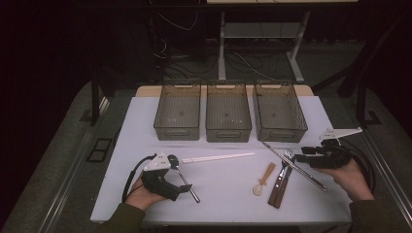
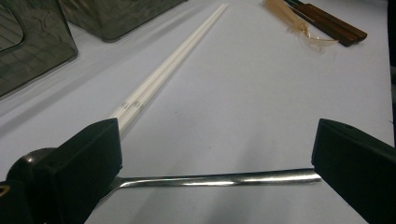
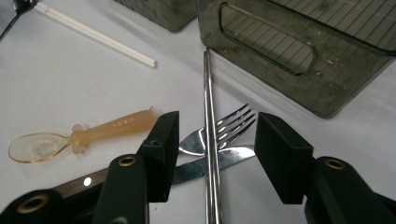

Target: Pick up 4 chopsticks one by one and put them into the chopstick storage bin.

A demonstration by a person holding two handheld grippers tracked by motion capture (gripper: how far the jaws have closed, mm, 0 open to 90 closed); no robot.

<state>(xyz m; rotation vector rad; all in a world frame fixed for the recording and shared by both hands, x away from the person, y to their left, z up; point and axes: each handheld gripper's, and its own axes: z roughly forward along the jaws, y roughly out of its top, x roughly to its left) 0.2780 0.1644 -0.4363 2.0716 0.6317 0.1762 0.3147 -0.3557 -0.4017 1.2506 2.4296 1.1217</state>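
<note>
White tabletop, dark room behind. Right gripper (image 3: 212, 140): jaws apart, steel chopsticks (image 3: 211, 154) running between them, pads not touching; fork (image 3: 224, 130) and knife (image 3: 205, 169) lie crossed beneath. Just left of its fingers, amber spoon (image 3: 79, 136), raised lettering on the handle too small to read. Left gripper (image 2: 210, 158): jaws wide apart over a metal spoon (image 2: 210, 178), bowl hidden behind one finger. Beyond, white chopsticks (image 2: 163, 74) with tiny unreadable print; three grey bins (image 1: 228, 111) farther off.
</note>
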